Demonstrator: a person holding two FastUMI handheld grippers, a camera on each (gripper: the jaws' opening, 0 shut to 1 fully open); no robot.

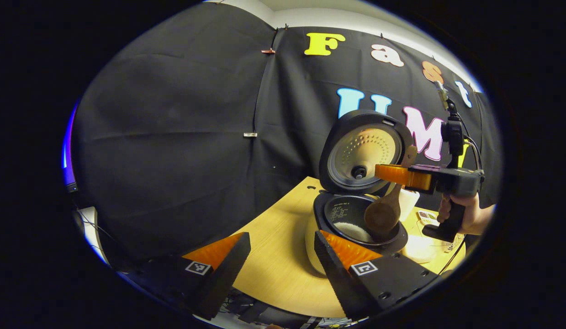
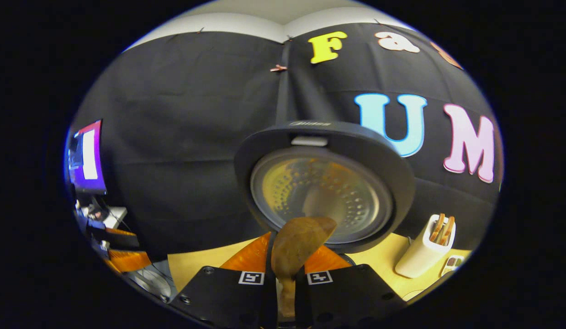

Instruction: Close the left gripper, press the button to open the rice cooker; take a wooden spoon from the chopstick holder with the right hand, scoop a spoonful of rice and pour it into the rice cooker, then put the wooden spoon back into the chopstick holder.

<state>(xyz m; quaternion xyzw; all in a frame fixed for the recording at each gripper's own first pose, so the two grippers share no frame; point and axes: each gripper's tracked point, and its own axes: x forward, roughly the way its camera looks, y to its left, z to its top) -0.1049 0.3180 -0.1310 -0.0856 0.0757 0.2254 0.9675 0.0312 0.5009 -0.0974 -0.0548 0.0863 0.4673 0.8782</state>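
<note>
Now right gripper (image 2: 283, 269) fingers pinching wooden spoon (image 2: 297, 244) handle; left gripper (image 1: 283, 256) fingers spread.

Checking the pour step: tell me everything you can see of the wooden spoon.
The wooden spoon is brown and looks like plain wood, with a rounded bowl and a slim handle. The right gripper is shut on its handle. In the left gripper view it hangs tilted, bowl low over the open rice cooker, above the white rice; whether it touches the pot's rim is unclear. In the right gripper view the bowl rises in front of the lid. No rice visible in the bowl.
</note>
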